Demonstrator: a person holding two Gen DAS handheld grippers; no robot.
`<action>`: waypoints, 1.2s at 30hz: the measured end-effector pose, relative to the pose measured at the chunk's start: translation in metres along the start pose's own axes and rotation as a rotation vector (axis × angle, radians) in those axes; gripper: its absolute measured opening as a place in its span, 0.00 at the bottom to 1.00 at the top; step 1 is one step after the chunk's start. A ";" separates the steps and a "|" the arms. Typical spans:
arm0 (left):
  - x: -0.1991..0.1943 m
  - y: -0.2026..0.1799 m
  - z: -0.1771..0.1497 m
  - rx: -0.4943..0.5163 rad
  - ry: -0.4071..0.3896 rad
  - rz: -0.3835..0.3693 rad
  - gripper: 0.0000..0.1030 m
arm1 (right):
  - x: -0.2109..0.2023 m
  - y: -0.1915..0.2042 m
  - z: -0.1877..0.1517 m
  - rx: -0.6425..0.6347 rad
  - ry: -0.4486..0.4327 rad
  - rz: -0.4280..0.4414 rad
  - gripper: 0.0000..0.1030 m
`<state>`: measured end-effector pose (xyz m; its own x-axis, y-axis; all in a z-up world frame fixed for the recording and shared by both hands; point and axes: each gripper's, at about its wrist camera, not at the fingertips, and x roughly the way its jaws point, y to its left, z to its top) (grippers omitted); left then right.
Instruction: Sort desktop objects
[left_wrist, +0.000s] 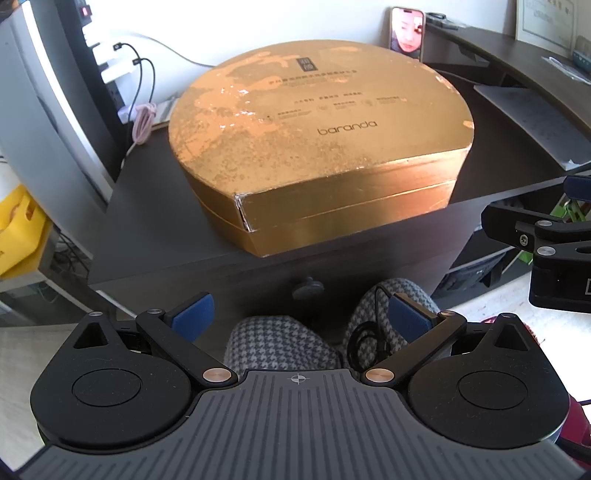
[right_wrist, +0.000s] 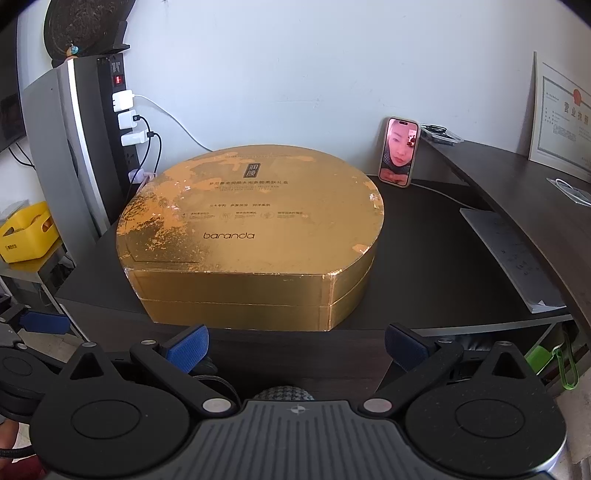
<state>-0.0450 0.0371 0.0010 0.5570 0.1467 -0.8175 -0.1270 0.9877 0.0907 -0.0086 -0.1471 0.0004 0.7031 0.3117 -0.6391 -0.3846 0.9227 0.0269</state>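
Observation:
A large gold gift box (left_wrist: 314, 140) (right_wrist: 247, 236) with its lid on rests on the dark desk (left_wrist: 155, 221) (right_wrist: 443, 251), its flat front side facing me. My left gripper (left_wrist: 301, 317) is held open below the desk's front edge, above a person's houndstooth-clad knees (left_wrist: 280, 343), with nothing between its blue pads. My right gripper (right_wrist: 295, 350) is also open and holds nothing, level with the desk's front edge just short of the box. The right gripper also shows at the right edge of the left wrist view (left_wrist: 546, 236).
A phone (right_wrist: 399, 152) (left_wrist: 407, 33) leans against the wall behind the box. A grey keyboard (right_wrist: 513, 258) lies at the desk's right. A power strip (right_wrist: 125, 118) with plugged chargers stands at the left, beside a yellow basket (right_wrist: 27, 232). A raised dark shelf (right_wrist: 517, 177) curves along the right.

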 end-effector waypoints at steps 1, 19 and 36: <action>0.000 0.000 0.000 0.000 0.001 0.000 1.00 | 0.000 0.000 0.000 -0.001 0.001 0.000 0.99; 0.004 -0.002 -0.001 0.005 0.014 0.001 1.00 | 0.003 -0.001 -0.001 -0.008 0.014 0.005 0.99; 0.003 -0.003 -0.001 0.011 0.015 0.002 1.00 | 0.005 0.000 -0.001 -0.018 0.021 0.005 0.99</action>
<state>-0.0435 0.0343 -0.0025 0.5446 0.1478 -0.8255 -0.1188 0.9880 0.0986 -0.0058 -0.1457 -0.0033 0.6881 0.3115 -0.6554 -0.3992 0.9167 0.0167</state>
